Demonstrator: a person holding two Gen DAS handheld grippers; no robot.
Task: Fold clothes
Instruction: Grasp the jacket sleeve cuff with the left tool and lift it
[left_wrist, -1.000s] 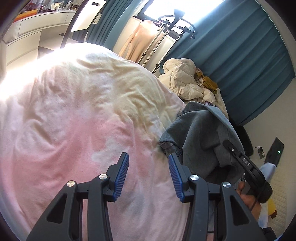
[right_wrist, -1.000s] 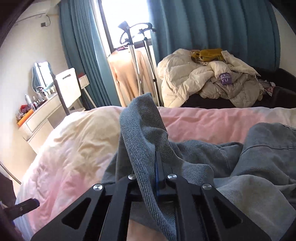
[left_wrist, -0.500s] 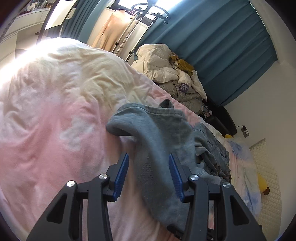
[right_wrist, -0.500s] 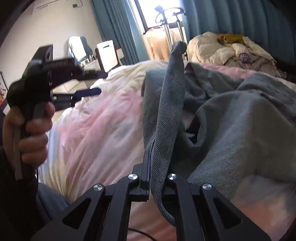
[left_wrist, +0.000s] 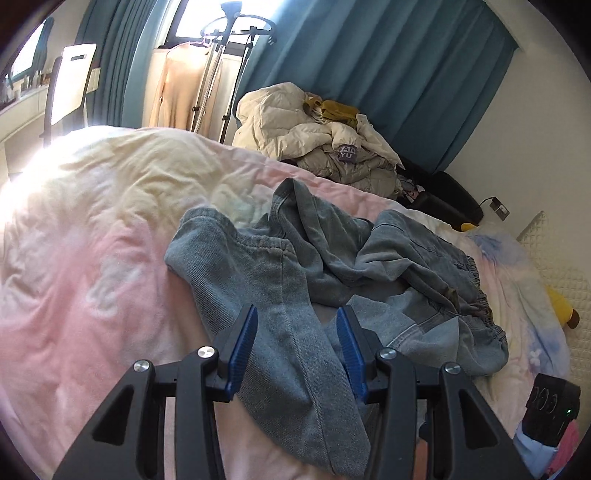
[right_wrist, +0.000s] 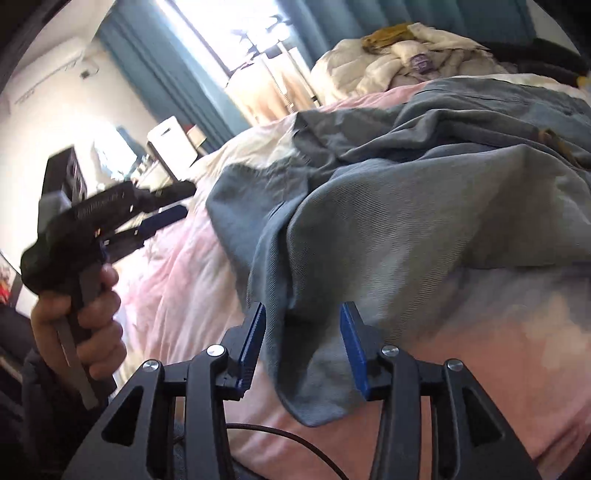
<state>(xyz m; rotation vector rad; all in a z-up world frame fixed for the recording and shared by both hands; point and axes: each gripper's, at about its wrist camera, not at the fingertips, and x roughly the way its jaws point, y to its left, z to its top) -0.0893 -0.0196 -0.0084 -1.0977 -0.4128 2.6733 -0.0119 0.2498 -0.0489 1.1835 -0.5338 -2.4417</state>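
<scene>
Garment: grey-blue denim trousers (left_wrist: 332, 266) lie crumpled on the bed (left_wrist: 92, 240), on its pink and cream cover; one leg runs toward the near edge.
Left tool: the left tool (left_wrist: 295, 336) hangs over that leg with its blue pads spread; cloth lies below, nothing is pinched.
Right tool: the right tool (right_wrist: 303, 347) is opening its jaws; a fold of the leg end hangs between the pads, and I see neither pad pressing on it.
Hand: a hand (right_wrist: 79, 325) grips the left tool's handle in the right view.
Risk: the free leg end lies near the bed's edge and may slide off; the twisted legs may fold crookedly if not flattened first.
Writing: a purple patch (left_wrist: 347, 153) on the pile of jackets (left_wrist: 314, 136) shows letters like "AN" and "YU"; the rest is hidden.
</scene>
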